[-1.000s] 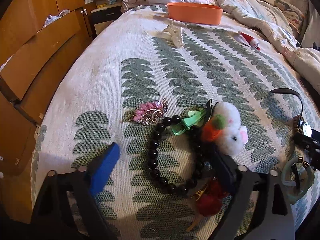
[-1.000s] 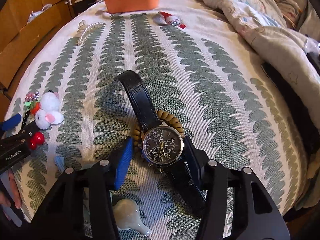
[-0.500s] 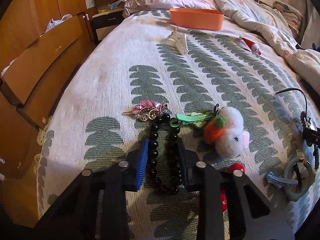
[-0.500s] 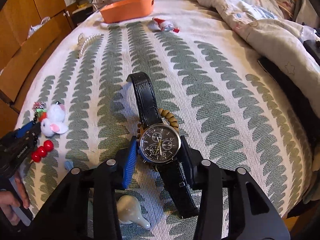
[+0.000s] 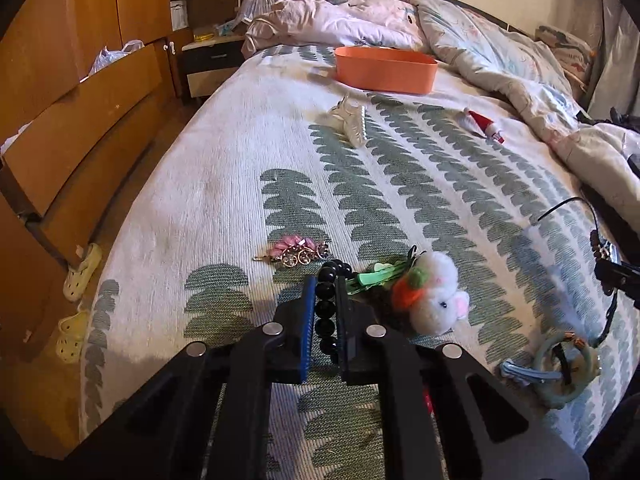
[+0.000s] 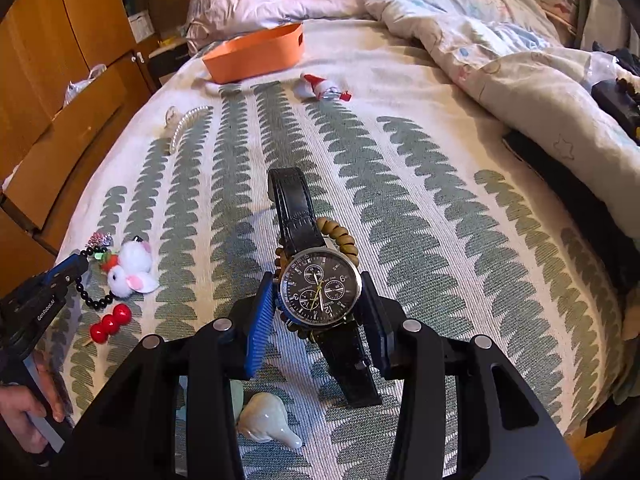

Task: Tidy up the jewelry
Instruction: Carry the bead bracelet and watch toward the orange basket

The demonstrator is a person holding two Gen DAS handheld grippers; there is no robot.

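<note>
Bed: leaf-print cover, carrying everything; a rumpled duvet is lying along 1 to 3 o'clock.
Bin: orange, sitting at 12 o'clock, well apart from both grippers; what it holds cannot be told.
Progress: judged early, since most pieces are lying loose on the cover and two are only now being picked up.
Right gripper: its fingers are clamping the watch by the case sides, straps trailing toward 12 and 6; a tan bead bracelet is lying under the watch and may be coming along.
Left gripper: its jaws have just been closing, and are now pinching the black bead bracelet, whose loop is hanging free in the right view.
Left to do: pearl claw clip, Santa clip, pink brooch, green clip, mouse pom-pom, jade bangle, red berries, white shell.
In the way: the green clip and the pom-pom are lying just beside the black beads at 1 o'clock; the route to the bin looks open.
</note>
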